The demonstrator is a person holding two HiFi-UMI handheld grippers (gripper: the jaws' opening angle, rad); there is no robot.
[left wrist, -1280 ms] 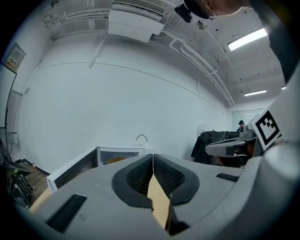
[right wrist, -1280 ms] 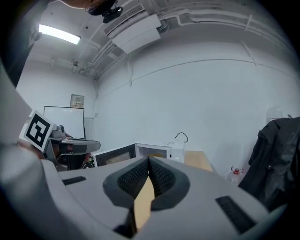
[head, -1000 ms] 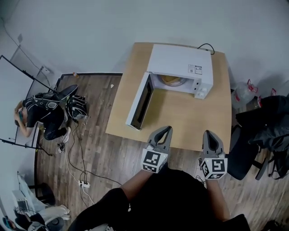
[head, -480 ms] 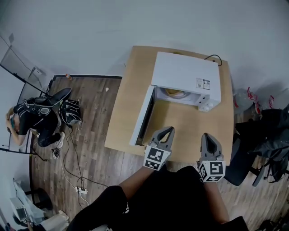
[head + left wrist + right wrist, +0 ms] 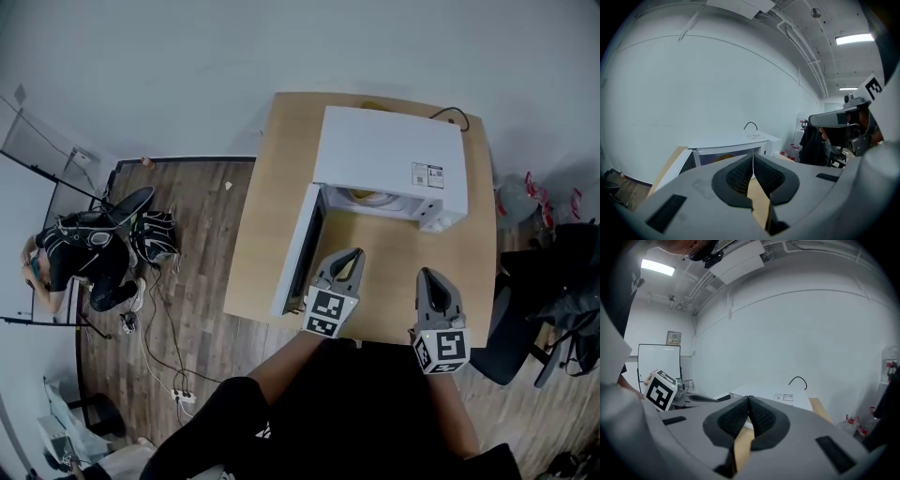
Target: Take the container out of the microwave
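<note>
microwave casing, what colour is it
White. The microwave shows best in the head view, standing on the light wooden table.

Looks like an office or lab room set up for test work, not a home kitchen. Bare white walls [image 5: 187, 66], wood-plank floor [image 5: 197, 300], exposed ceiling pipes [image 5: 806, 51] and strip lights [image 5: 853, 38] overhead. Lone microwave [image 5: 389, 159] on a plain light-wood table [image 5: 262, 234]. Whiteboard [image 5: 658, 359] at one side, office chair [image 5: 511, 337] at the other. Loose cables [image 5: 155, 319] and a power strip [image 5: 183, 397] across the floor.
</note>
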